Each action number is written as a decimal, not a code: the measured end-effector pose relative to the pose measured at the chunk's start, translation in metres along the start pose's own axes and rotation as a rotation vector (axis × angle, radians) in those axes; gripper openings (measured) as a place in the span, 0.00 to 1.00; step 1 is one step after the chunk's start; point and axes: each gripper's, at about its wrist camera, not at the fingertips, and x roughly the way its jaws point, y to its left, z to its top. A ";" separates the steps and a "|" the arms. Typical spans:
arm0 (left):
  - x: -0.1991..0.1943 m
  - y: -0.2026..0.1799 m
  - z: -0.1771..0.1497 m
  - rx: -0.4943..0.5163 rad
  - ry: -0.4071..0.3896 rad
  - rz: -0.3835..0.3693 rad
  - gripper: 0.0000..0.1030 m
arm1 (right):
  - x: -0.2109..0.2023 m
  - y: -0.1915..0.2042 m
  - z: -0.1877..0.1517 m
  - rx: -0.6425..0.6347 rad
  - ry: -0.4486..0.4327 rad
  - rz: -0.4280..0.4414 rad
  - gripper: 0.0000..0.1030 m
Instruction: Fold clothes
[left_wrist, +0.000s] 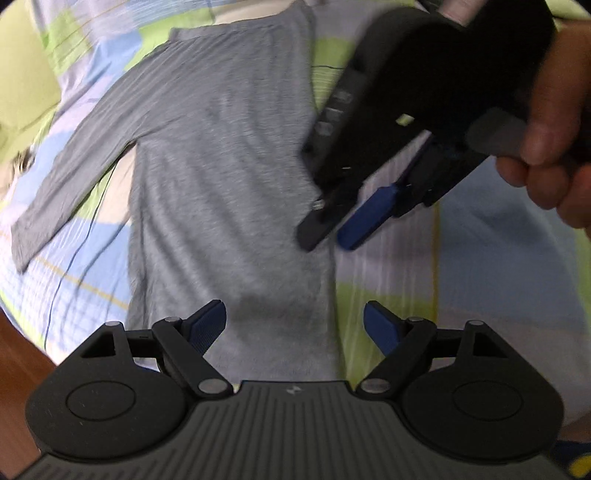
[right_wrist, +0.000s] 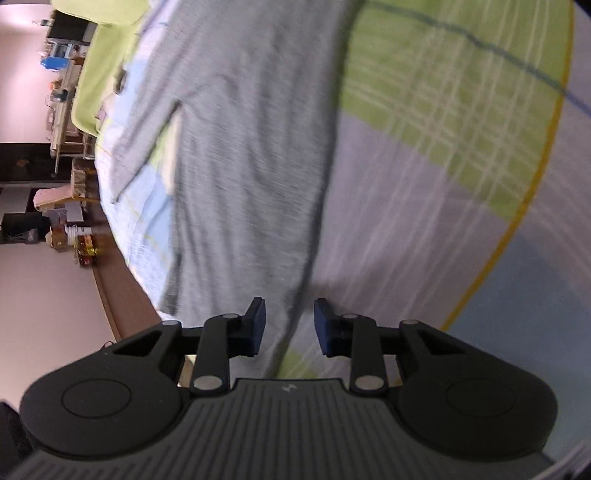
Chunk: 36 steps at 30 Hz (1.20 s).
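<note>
- Left wrist view: a grey long-sleeved knit shirt (left_wrist: 221, 166) lies flat on a bedsheet checked in green, pale blue and lilac (left_wrist: 480, 266). One sleeve stretches out to the left; the other side appears folded in, leaving a straight right edge.
- The left gripper (left_wrist: 294, 325), black with blue pads, hovers over the shirt's lower hem with its jaws spread wide and nothing between them.
- The right gripper (left_wrist: 327, 230), gripped by a bare hand (left_wrist: 554, 147), points down at the shirt's right edge. Its fingers stand close together with a narrow gap; whether they touch the cloth I cannot tell, as the picture is blurred.
- Right wrist view: the right gripper's jaws are partly drawn in, not pressed together. The shirt's edge lies below the gap, not pinched.
- Cluttered shelves (right_wrist: 62, 110) stand far left beyond the bed.
</note>
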 end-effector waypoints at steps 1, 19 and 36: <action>0.003 -0.003 0.001 0.018 -0.005 0.017 0.81 | 0.001 -0.001 0.001 0.008 0.007 0.014 0.17; 0.013 0.011 -0.002 0.036 -0.038 0.066 0.00 | -0.015 0.028 0.025 -0.211 0.078 0.031 0.25; 0.006 0.039 -0.001 -0.006 -0.010 0.036 0.00 | -0.033 0.005 0.077 -2.266 -0.175 -0.785 0.30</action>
